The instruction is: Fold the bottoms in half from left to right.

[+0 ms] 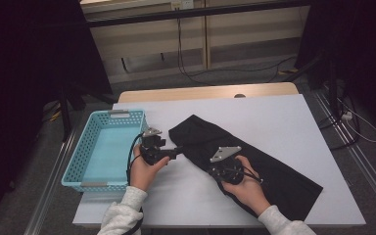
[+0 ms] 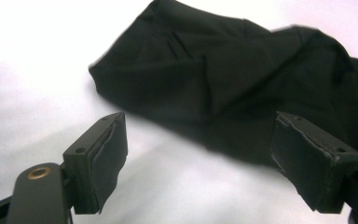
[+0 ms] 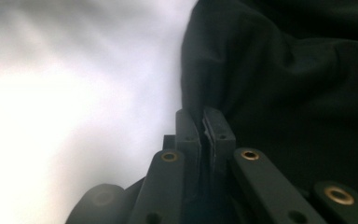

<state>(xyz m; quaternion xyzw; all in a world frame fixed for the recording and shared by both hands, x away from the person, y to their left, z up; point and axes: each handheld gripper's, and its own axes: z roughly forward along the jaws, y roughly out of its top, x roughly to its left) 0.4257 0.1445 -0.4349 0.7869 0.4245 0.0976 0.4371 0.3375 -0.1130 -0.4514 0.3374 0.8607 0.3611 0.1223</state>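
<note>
A black cloth (image 1: 254, 161) lies crumpled in a long diagonal across the white table (image 1: 274, 117). My right gripper (image 1: 212, 163) rests at the cloth's near edge around its middle. In the right gripper view this gripper (image 3: 205, 116) is shut, and a fold of the black cloth (image 3: 284, 93) is pinched between its pads. My left gripper (image 1: 178, 149) points right at the cloth's left end. In the left gripper view the left gripper (image 2: 200, 128) stands open, and the cloth (image 2: 205, 70) lies just ahead of its pads without touching them.
A light-blue mesh basket (image 1: 72, 169) with nothing in it stands at the table's left edge, close beside my left hand. Bare white surface (image 1: 186, 196) lies between the two hands and behind the cloth. Cables trail on the floor beyond the table.
</note>
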